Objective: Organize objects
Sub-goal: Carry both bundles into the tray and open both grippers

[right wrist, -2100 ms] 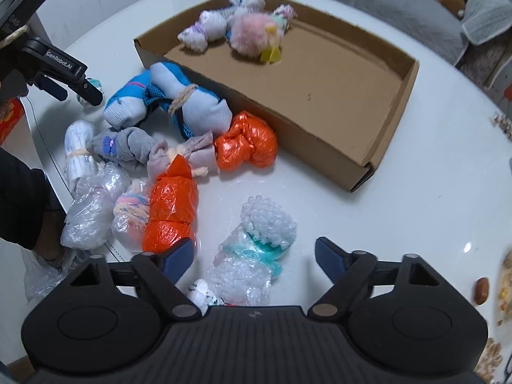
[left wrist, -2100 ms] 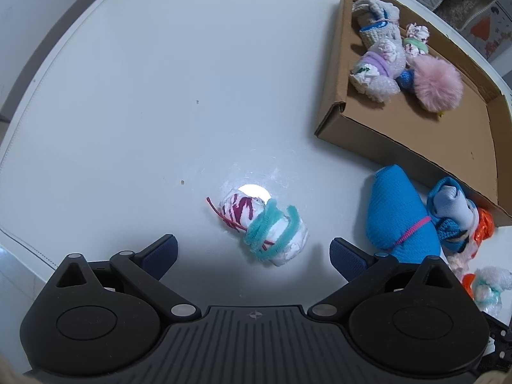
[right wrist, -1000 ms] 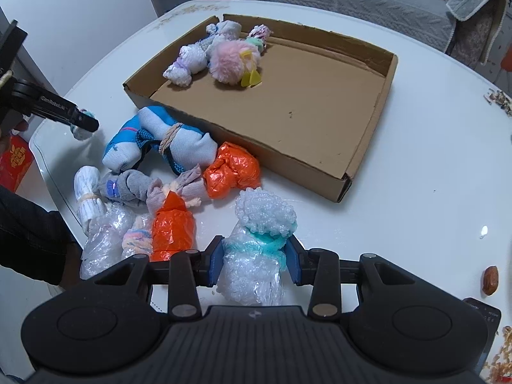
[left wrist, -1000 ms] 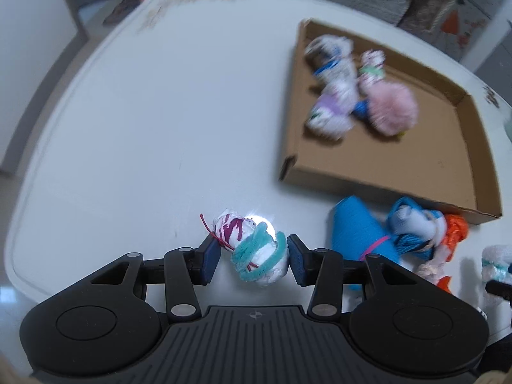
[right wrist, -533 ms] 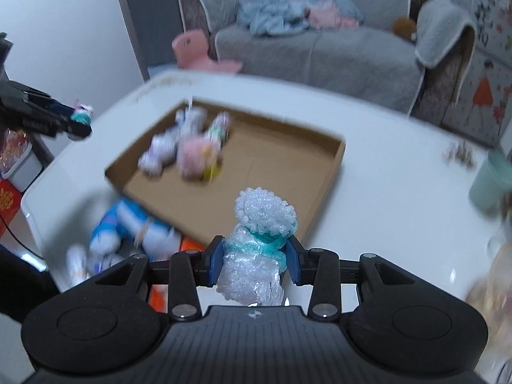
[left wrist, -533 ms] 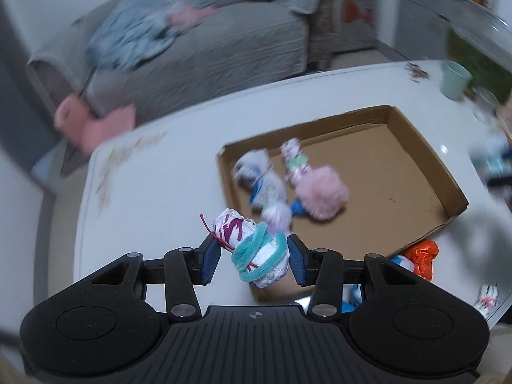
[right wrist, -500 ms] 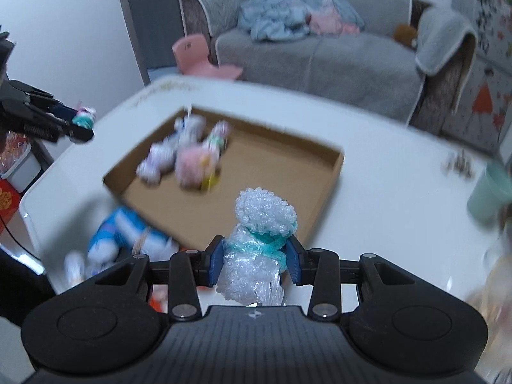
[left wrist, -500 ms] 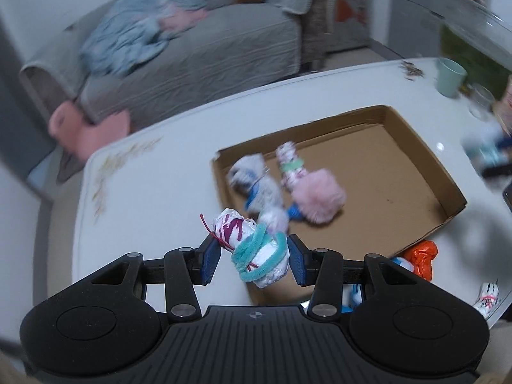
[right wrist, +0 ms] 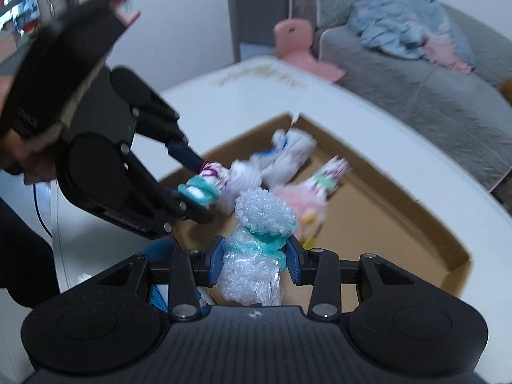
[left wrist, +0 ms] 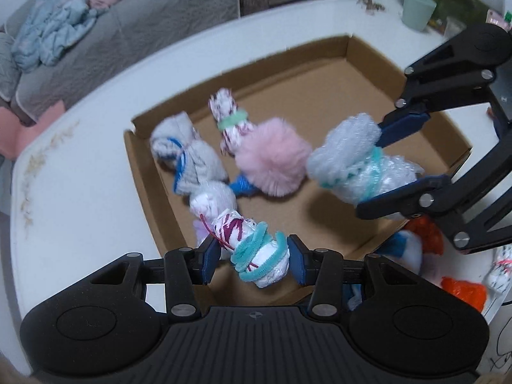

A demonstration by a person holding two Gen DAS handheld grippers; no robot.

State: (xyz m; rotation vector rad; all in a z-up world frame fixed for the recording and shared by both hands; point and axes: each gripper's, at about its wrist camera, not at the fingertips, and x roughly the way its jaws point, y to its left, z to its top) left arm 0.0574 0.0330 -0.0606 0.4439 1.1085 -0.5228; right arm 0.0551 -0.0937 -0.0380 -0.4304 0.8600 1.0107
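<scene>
My left gripper [left wrist: 252, 260] is shut on a white and magenta bundle [left wrist: 256, 252] tied with a teal pipe cleaner, held in the air over the near edge of the cardboard tray [left wrist: 323, 64]. My right gripper [right wrist: 255, 259] is shut on a bubble-wrap bundle [right wrist: 260, 246] bound with teal, also held above the tray [right wrist: 400, 224]. In the left wrist view the bubble-wrap bundle [left wrist: 358, 163] hangs over the tray's right half between the right gripper's blue pads. Inside the tray lie a pink pom-pom [left wrist: 273, 160], a grey sock bundle [left wrist: 188, 160] and a green-banded roll [left wrist: 228, 118].
Orange bundles [left wrist: 464, 291] and a blue and white bundle [left wrist: 403, 249] lie on the white table [left wrist: 80, 166] outside the tray's near right corner. A mint cup [left wrist: 417, 12] stands at the far edge. A grey sofa [right wrist: 416, 73] and a pink stool [right wrist: 297, 44] are beyond.
Both grippers have moved with their bundles to above the cardboard tray. The right gripper with the bubble-wrap bundle has come into the left wrist view, and each view shows the other gripper close by.
</scene>
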